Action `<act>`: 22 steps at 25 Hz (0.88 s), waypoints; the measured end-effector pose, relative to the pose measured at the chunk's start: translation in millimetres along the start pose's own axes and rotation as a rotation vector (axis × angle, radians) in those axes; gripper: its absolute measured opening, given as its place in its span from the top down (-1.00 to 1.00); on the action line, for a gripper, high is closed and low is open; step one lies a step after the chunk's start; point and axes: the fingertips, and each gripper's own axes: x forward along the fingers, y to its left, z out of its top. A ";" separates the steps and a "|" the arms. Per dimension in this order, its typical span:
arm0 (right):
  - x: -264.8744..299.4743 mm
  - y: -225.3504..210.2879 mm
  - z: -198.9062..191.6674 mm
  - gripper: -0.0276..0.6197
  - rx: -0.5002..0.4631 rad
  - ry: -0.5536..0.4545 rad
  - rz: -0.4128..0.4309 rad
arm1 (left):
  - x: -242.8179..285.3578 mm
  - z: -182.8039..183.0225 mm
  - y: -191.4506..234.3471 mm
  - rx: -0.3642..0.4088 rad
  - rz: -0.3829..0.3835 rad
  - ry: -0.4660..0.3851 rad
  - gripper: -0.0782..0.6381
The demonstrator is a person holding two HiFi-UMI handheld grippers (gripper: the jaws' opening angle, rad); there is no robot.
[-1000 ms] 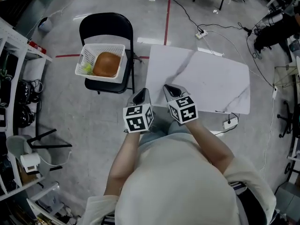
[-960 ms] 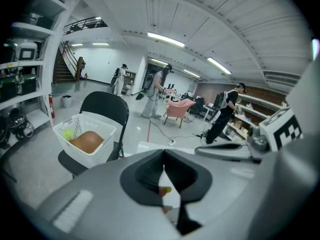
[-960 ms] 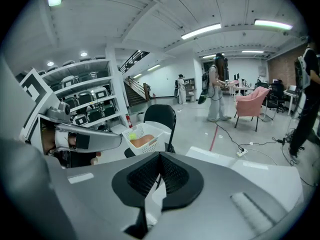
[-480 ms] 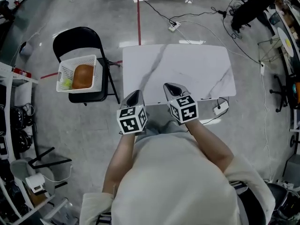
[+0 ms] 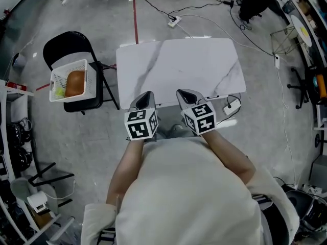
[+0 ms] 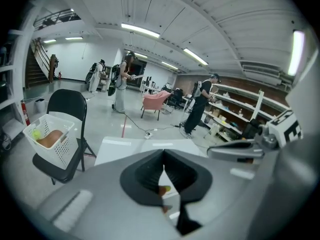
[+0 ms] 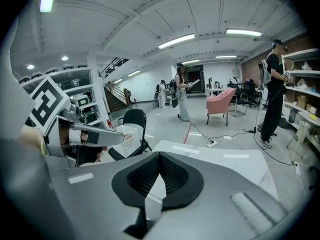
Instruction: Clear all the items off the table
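Armchair beyond table, in gripper views, not overhead

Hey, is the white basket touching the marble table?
Apart. The head view shows the basket sitting on the black chair, with a clear gap to the table.

Glossy marble-look table + plastic basket

Head view: high overhead, looking steeply down on the white table.
Gripper views: low, close to the table's near edge, facing across it.
Shared: table, black chair.
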 end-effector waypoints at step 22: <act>-26.1 -29.8 -0.3 0.92 0.002 -0.076 -0.007 | 7.3 -7.2 -44.6 0.032 -0.009 -0.004 0.76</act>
